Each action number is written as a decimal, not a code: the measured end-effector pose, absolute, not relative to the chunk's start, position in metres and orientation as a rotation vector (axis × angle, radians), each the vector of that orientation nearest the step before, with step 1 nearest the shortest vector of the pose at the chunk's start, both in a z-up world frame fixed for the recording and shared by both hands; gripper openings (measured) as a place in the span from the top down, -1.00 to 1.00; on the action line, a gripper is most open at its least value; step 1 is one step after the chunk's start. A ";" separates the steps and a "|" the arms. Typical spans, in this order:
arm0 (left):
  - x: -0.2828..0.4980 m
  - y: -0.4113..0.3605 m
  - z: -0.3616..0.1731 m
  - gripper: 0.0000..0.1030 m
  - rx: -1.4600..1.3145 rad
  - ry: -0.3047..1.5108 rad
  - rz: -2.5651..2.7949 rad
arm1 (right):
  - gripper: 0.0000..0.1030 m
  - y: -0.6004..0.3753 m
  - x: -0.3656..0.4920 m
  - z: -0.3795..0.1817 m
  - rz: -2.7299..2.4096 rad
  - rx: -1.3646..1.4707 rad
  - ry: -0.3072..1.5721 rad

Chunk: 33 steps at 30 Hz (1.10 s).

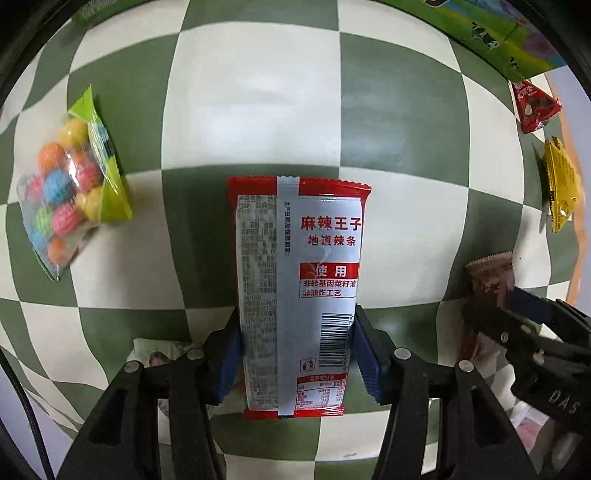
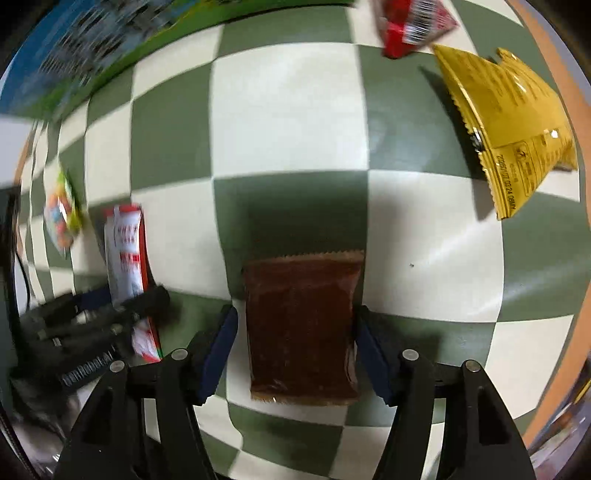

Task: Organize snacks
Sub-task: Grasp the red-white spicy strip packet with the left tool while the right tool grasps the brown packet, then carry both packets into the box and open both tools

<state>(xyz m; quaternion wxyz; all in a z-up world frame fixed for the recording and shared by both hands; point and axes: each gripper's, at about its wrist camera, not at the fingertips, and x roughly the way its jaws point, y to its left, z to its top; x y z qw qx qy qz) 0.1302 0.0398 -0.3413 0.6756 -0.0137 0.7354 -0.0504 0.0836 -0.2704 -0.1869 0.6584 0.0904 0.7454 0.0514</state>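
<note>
A red and white spicy-strip packet (image 1: 295, 295) lies printed-back up on the green and cream checked cloth (image 1: 258, 92). My left gripper (image 1: 298, 314) points down over it, and both blue pads press on its long edges. In the right wrist view a dark brown packet (image 2: 301, 328) lies flat between the fingers of my right gripper (image 2: 297, 310). A thin strip of cloth shows between the left pad and the packet, so the jaws stand open around it. Each gripper also shows in the other's view: the right gripper (image 1: 517, 332) and the left gripper (image 2: 92, 314).
A bag of coloured candy balls (image 1: 70, 184) lies to the left. A yellow packet (image 2: 506, 122) and a red packet (image 2: 413, 22) lie at the far right near the cloth's edge. A green printed box (image 1: 498, 33) stands at the back. A small pale packet (image 1: 159, 350) sits under my left fingers.
</note>
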 end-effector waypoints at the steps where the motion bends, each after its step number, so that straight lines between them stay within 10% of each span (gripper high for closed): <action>1: 0.131 0.036 -0.341 -0.01 -0.023 1.647 -0.110 | -0.30 -0.271 0.084 -0.187 0.110 0.201 1.685; 13: 0.109 0.018 -0.282 0.19 -0.065 1.568 -0.130 | -0.13 -0.273 0.075 -0.169 0.098 0.171 1.606; 33: 0.187 0.061 -0.108 0.19 -0.194 1.270 -0.267 | -0.13 -0.277 0.126 0.012 0.303 0.335 1.271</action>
